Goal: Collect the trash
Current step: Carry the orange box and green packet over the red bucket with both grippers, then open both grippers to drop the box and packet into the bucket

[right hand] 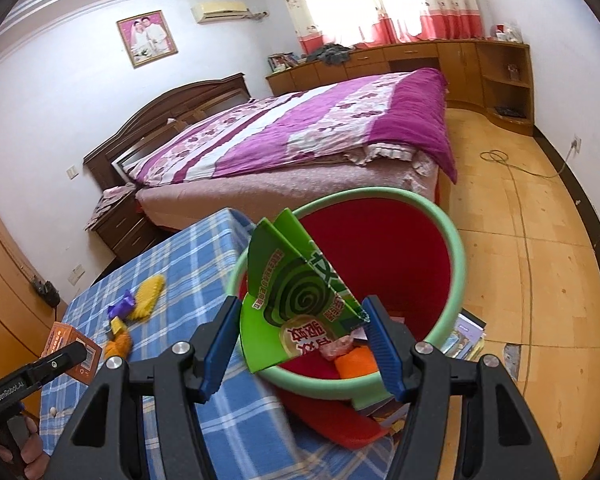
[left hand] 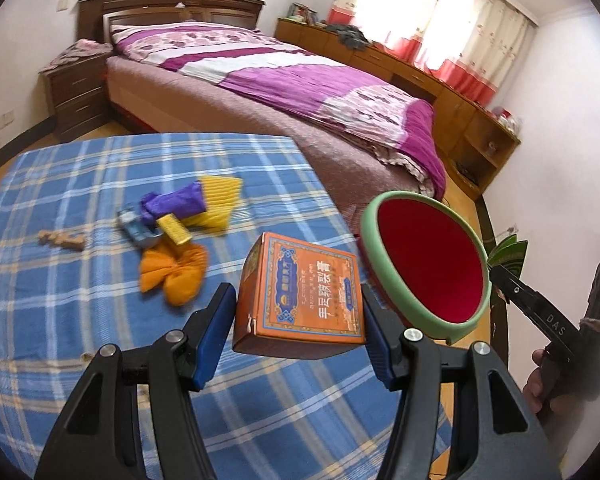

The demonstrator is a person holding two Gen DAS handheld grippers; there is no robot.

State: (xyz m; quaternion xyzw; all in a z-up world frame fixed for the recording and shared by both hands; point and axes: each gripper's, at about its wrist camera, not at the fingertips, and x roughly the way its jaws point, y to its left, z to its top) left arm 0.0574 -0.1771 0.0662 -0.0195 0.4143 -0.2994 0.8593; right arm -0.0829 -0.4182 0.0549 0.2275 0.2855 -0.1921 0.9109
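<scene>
My left gripper [left hand: 298, 316] is shut on an orange carton [left hand: 304, 296] and holds it above the blue plaid table [left hand: 80, 320], next to the red bin with a green rim [left hand: 428, 264]. My right gripper [right hand: 300, 340] is shut on a flattened green mosquito-coil box [right hand: 296, 296], held over the bin's mouth [right hand: 380, 248]. The bin holds several pieces of trash, among them an orange wrapper [right hand: 356, 364]. More trash lies on the table: a yellow wrapper [left hand: 218, 200], a purple wrapper [left hand: 176, 204], an orange wrapper [left hand: 172, 268] and a brown scrap [left hand: 62, 239].
The bin stands off the table's right edge, beside the table. A bed with a purple quilt [right hand: 300, 136] lies behind the table. A cable [right hand: 516, 184] runs over the wooden floor. Books [right hand: 466, 336] lie on the floor by the bin.
</scene>
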